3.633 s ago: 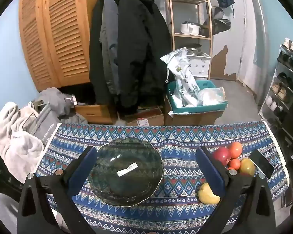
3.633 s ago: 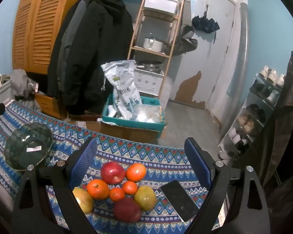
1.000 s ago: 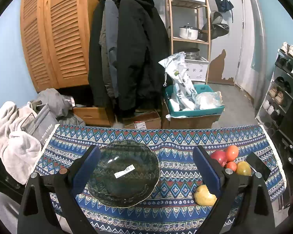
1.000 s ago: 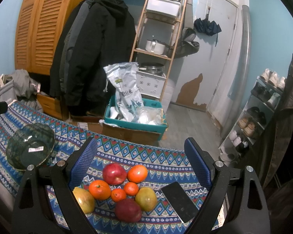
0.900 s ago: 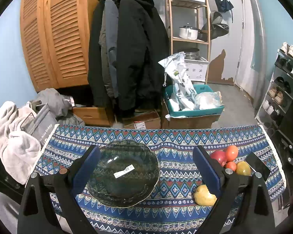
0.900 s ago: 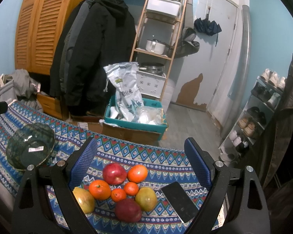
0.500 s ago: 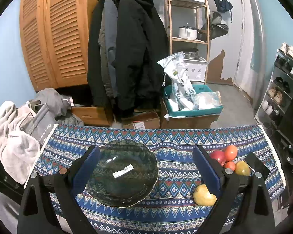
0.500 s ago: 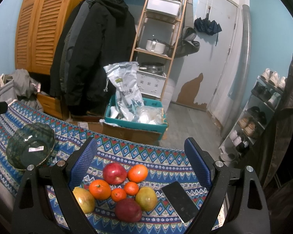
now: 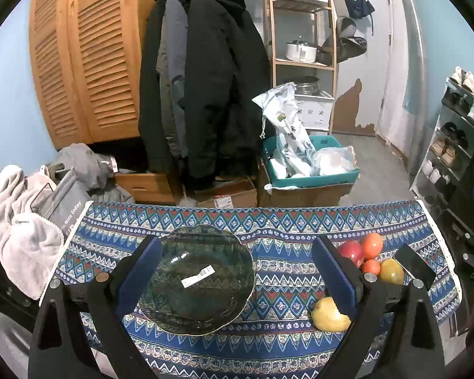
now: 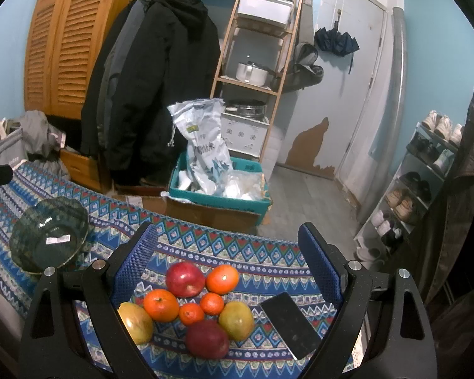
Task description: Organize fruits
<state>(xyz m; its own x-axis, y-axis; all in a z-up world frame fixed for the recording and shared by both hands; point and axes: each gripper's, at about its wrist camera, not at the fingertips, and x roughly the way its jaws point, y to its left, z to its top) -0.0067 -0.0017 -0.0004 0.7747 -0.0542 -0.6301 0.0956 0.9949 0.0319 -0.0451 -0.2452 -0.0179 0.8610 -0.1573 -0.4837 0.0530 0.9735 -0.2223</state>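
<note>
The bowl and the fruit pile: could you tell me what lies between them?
Only patterned cloth; the left wrist view shows the stretch from bowl to fruit pile bare of objects.

Eight clustered fruits [image 10: 192, 300] on cloth, empty glass bowl [image 9: 196, 276] apart

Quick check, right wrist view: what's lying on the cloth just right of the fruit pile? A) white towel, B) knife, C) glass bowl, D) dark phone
D: a dark phone lies flat on the patterned cloth right beside the fruit pile, next to a yellow-green fruit; the glass bowl sits far off to the left, and it holds no fruit.
</note>
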